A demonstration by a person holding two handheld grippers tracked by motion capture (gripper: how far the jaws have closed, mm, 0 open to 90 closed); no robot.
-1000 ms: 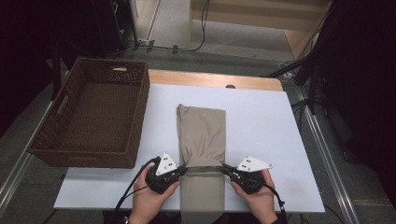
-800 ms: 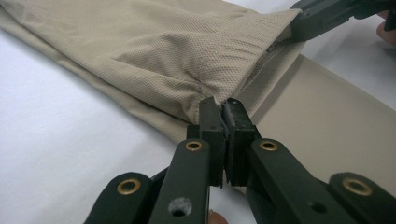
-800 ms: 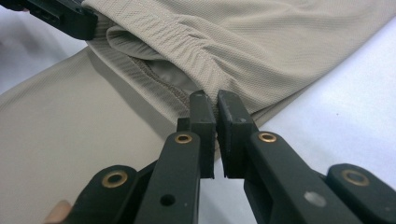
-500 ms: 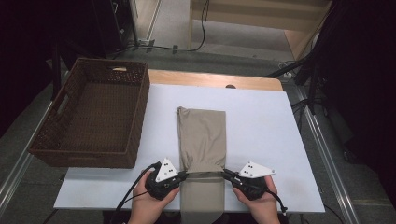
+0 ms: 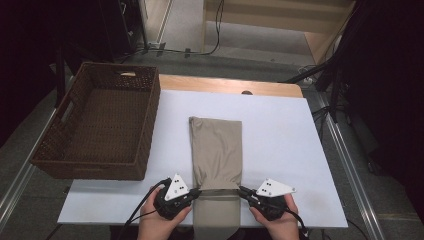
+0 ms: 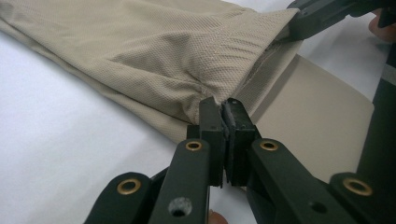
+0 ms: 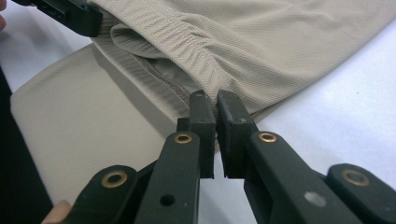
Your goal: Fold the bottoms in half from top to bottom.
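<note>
A beige cloth point(image 5: 216, 145), folded into a long strip, lies on the white table point(image 5: 290, 140), and its near end hangs over the front edge. My left gripper point(image 5: 196, 191) is shut on the left end of a raised elastic hem. In the left gripper view the cloth point(image 6: 140, 46) is pinched in the left gripper point(image 6: 224, 105), and the right gripper point(image 6: 317, 18) holds the hem's far end. My right gripper point(image 5: 241, 190) is shut on the right end. The right gripper view shows the cloth point(image 7: 280, 46) caught in the right gripper point(image 7: 215, 100), and the left gripper point(image 7: 70, 14) beyond.
A brown wicker basket point(image 5: 90, 170) stands at the left of the table, with nothing visible in it. A wooden strip point(image 5: 225, 85) runs along the table's far edge. Bare white table lies to the right of the cloth.
Both grippers have drawn slightly toward the table's front edge, still shut on the hem. The cloth has slid a little toward the person with them.
</note>
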